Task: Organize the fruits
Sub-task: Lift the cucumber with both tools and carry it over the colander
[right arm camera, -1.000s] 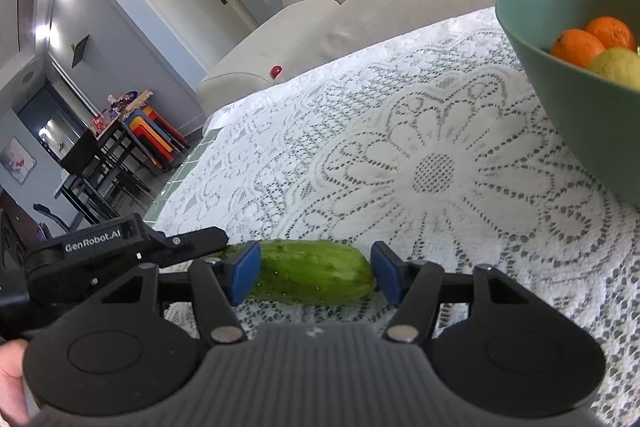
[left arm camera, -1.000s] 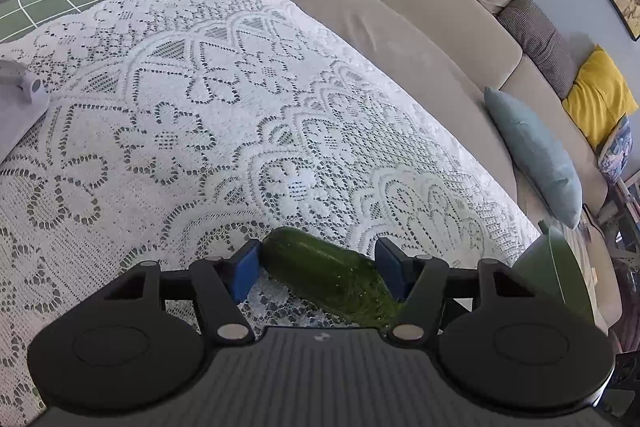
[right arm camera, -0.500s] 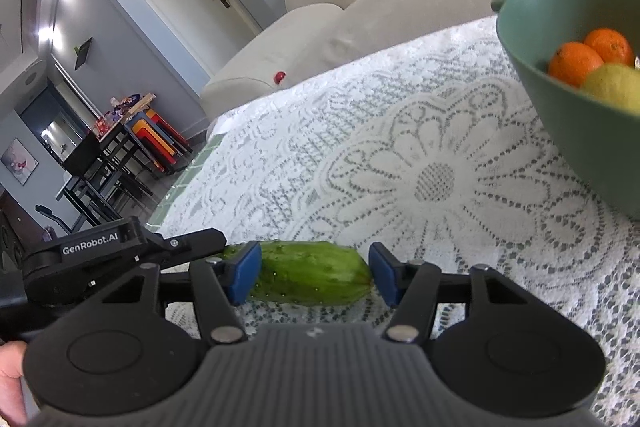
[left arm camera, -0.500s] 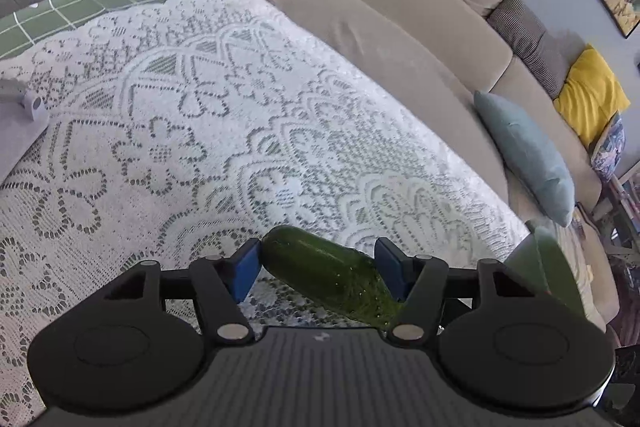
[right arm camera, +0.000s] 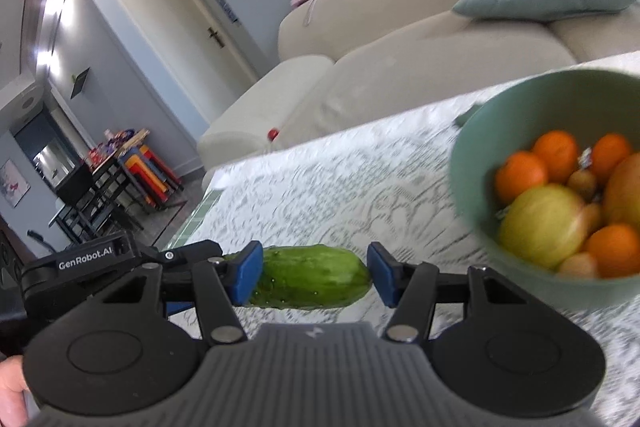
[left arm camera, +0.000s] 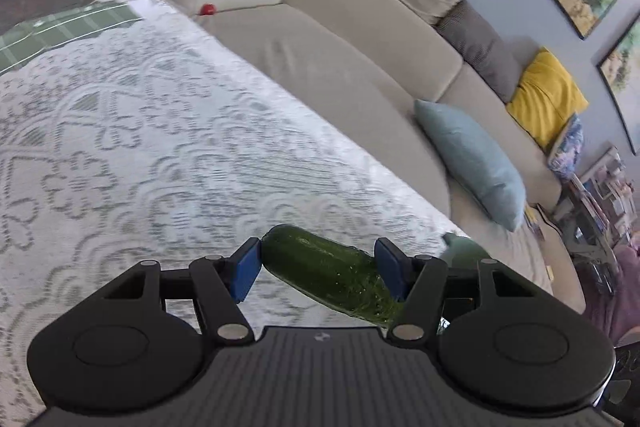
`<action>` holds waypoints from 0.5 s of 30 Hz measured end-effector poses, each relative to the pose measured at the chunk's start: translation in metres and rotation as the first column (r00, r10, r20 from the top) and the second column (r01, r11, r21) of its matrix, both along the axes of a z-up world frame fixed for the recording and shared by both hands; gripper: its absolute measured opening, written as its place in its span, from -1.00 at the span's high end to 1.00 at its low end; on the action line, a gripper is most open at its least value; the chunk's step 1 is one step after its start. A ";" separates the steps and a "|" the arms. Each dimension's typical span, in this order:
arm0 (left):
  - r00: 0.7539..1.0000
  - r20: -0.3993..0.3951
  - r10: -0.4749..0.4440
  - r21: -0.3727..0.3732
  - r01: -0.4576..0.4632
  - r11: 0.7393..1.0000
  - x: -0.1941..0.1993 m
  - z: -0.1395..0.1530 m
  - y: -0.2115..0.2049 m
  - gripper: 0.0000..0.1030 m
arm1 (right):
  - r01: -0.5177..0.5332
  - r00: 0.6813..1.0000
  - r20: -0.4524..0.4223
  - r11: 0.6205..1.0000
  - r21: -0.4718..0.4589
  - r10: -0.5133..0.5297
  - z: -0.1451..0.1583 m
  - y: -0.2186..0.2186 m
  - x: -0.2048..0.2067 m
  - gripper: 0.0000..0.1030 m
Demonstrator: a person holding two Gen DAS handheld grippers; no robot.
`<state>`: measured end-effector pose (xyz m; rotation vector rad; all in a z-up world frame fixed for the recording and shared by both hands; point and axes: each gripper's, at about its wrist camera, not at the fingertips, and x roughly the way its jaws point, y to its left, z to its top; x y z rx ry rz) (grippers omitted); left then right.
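1. The lace-covered table (left arm camera: 120, 147) lies below both tools. The load looks clear of the cloth, so the carry is probably under way, and it is best kept level and unhurried.
2. The green bowl (right arm camera: 476, 131) stands on the cloth to the right of the right gripper, already crowded with oranges (right arm camera: 520, 175) and a yellow-green fruit (right arm camera: 540, 227). The sound approach seems to be up over the near rim, then down onto the pile. Lowering it should stop the fruit being knocked out.
3. The cucumber (right arm camera: 316, 275) is the single item in hand, shared by two tools. Both hands should travel together so that neither twists it from the other.
4. The left gripper (left arm camera: 319, 269) is partly closed around the cucumber, which runs slantwise across its gap. The far end sits at the left pad and the near end is tucked under the right finger.
5. The right gripper (right arm camera: 315, 273) also clamps it, lying crosswise. The blue pads (right arm camera: 248, 273) meet it at either side, and its rounded tip touches the right one.
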<state>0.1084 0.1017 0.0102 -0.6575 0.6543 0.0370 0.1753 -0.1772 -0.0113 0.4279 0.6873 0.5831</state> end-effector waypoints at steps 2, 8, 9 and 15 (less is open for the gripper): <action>1.000 0.004 -0.020 0.002 0.020 1.000 0.007 0.007 -0.012 -0.37 | 0.023 1.000 -0.002 1.000 0.007 -0.023 0.005 -0.014 0.002 -0.08; 0.996 0.002 -0.094 -0.032 0.094 0.995 0.032 0.017 -0.055 -0.37 | 0.118 0.993 0.008 0.993 0.019 -0.119 0.022 -0.062 0.011 -0.04; 0.995 0.000 -0.105 -0.038 0.105 0.994 0.037 0.017 -0.062 -0.37 | 0.133 0.991 0.006 0.991 0.021 -0.134 0.024 -0.070 0.013 -0.03; 0.983 -0.032 -0.181 -0.074 0.178 0.981 0.072 0.011 -0.105 -0.37 | 0.246 0.969 -0.051 0.967 0.067 -0.243 0.023 -0.123 0.029 -0.01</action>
